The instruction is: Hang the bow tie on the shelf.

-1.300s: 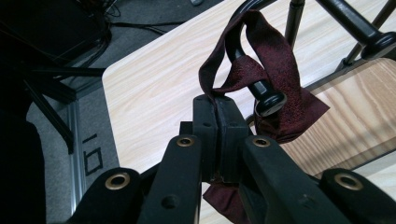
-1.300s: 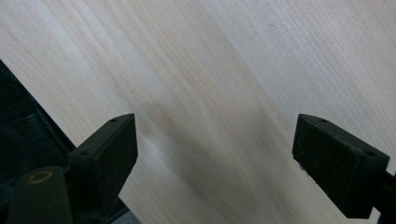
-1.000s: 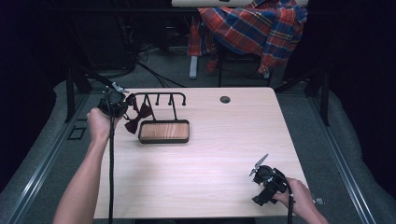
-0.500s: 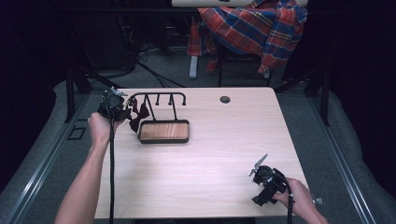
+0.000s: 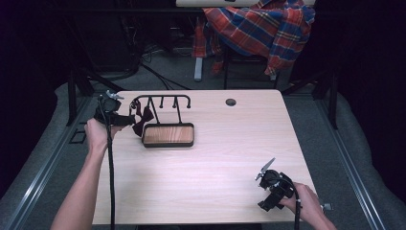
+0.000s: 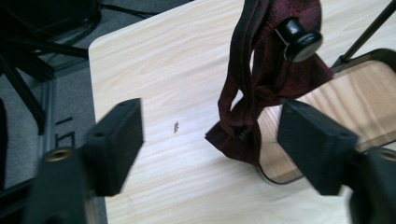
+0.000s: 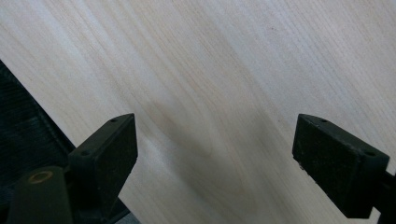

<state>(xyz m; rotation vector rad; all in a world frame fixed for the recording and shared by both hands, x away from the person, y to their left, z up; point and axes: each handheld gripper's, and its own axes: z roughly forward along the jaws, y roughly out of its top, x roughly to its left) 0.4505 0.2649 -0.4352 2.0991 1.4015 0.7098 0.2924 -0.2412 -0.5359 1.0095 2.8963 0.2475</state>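
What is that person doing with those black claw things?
A person holds a claw in each hand at a wooden table. The left claw is open, right by a dark red bow tie that hangs on a peg of a black rack, above a small wooden tray. It is not gripping the bow tie. The right claw is open too, over bare table near the person.

Table point(image 5: 206, 177) brightly lit, surroundings dark, jaws blurred.

Left tongs point(image 5: 128, 119) — now off bow tie point(image 5: 142, 119)
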